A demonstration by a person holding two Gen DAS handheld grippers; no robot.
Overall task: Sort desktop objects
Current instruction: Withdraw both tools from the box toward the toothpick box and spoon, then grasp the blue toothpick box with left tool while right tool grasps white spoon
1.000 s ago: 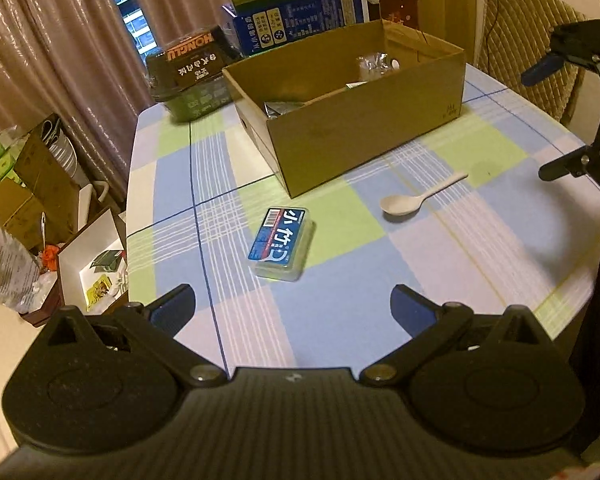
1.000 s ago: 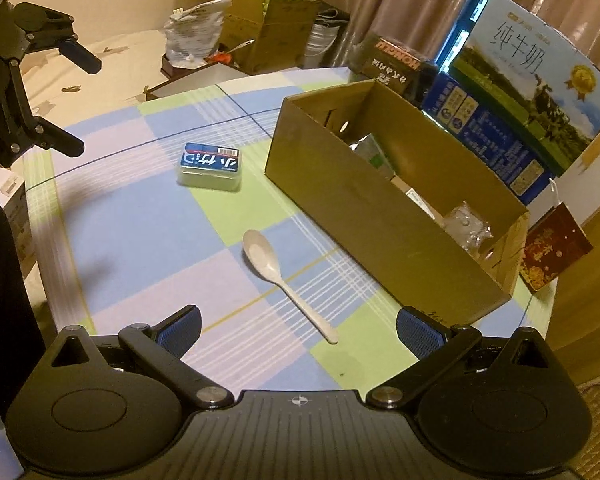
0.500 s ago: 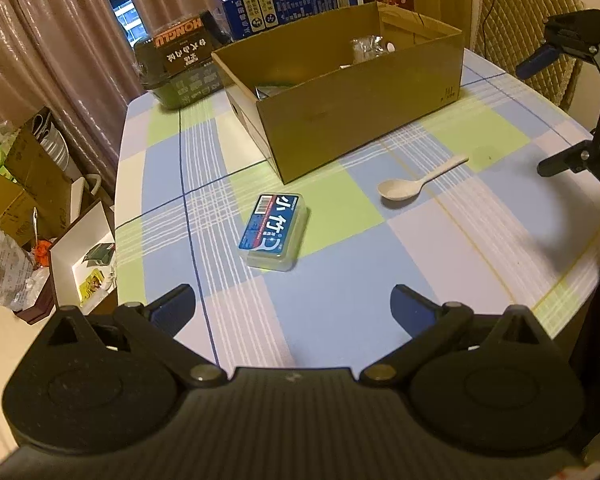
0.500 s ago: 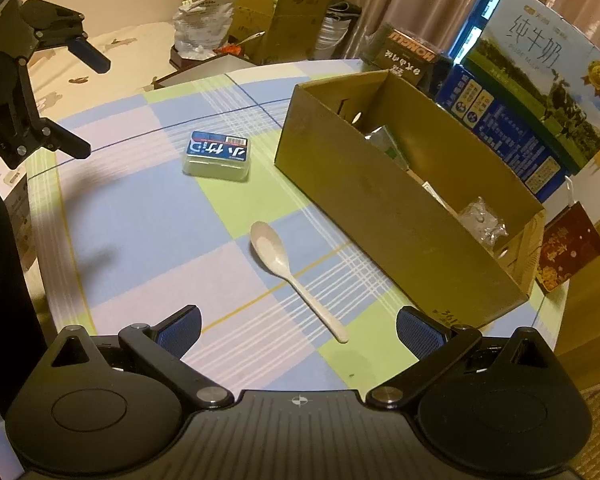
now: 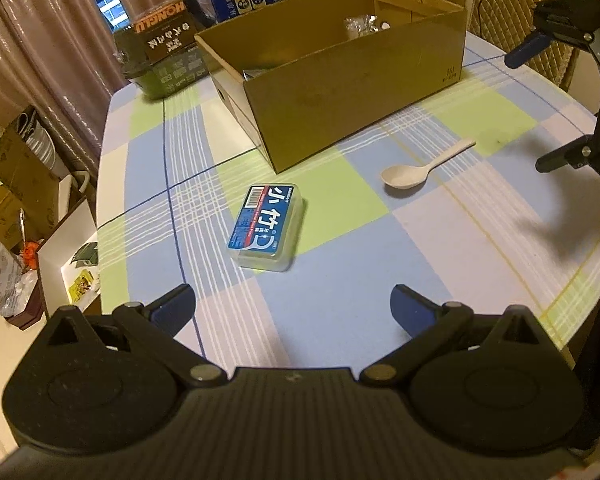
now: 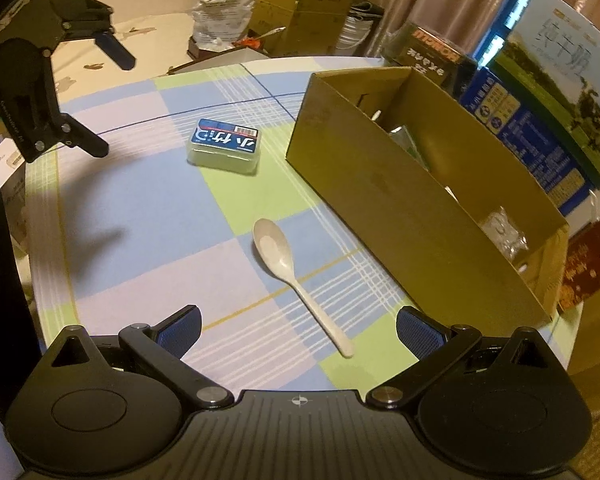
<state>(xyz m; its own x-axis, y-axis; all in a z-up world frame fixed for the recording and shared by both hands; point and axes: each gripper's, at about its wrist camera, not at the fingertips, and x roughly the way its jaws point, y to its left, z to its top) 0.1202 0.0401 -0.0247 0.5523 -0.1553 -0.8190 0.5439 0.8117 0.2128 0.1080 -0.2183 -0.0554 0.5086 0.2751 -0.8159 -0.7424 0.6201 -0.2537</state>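
We see left gripper (image 5: 292, 308) and right gripper (image 6: 299, 327) both released, empty. Clear rectangular plastic box, blue label (image 5: 266, 227), and cream smooth plastic spoon (image 6: 290, 270) mid checkered tablecloth (image 5: 360, 292), beside open brown cardboard box (image 5: 352, 96).

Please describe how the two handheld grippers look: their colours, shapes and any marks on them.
Both grippers are black plastic. The left gripper and the right gripper each have a ribbed body, two round discs, silver pivot screws and two fingers with blue ridged pads. A small crosshair mark sits at the centre. No cables or sleeves show.
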